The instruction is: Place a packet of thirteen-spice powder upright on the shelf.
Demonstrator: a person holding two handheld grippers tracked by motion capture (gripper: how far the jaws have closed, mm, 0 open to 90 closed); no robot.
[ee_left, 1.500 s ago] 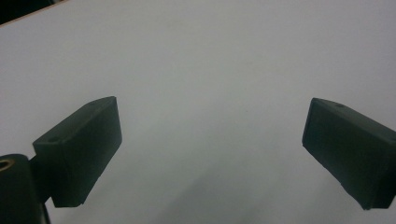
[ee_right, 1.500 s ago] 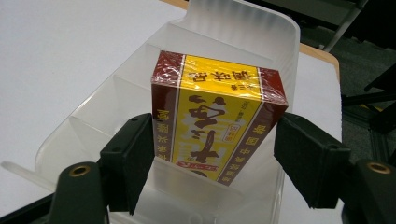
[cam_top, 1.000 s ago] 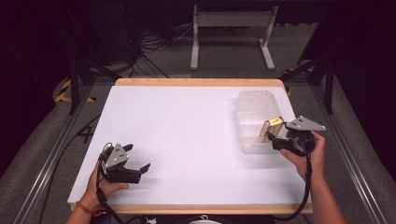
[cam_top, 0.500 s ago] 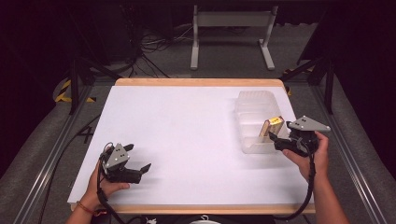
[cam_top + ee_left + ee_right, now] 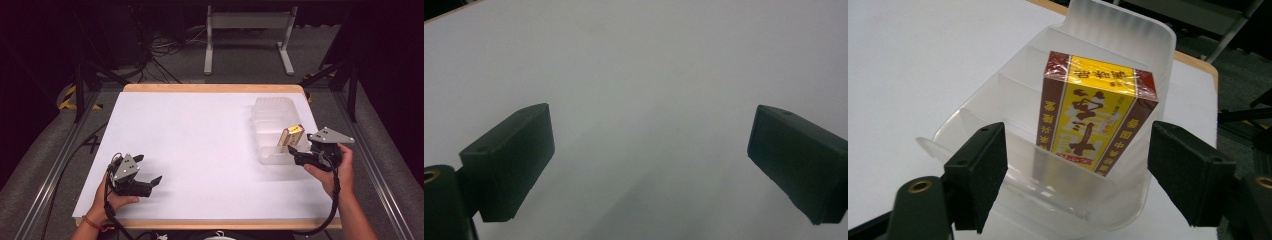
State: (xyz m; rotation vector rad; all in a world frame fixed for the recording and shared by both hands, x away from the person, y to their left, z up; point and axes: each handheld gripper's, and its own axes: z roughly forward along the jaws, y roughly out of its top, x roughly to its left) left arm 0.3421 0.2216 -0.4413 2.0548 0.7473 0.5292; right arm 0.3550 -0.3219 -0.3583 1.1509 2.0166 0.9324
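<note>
Placing step looks about done — yellow box [image 5: 1095, 117] stands upright in the near slot of the clear tray [image 5: 1128, 37], desk's right side. Right gripper [image 5: 298, 156] jaws just opened, flanking it without contact. Left gripper [image 5: 150, 182] wide, empty. Next: back out straight — don't tip it.

Printed writing is borne by one thing alone, the yellow and brown box [image 5: 1095, 120] seen at the centre of the right gripper view, where it is stood in the clear plastic tray [image 5: 1128, 45]. Large dark brush characters of East Asian script are printed down its yellow face, a row of smaller characters is set across the yellow band at its top, and pale characters are run down the brown borders at either side. None of these can be read with certainty. In the high view the same box [image 5: 291, 136] is seen at right of centre, its print too small to be made out.
</note>
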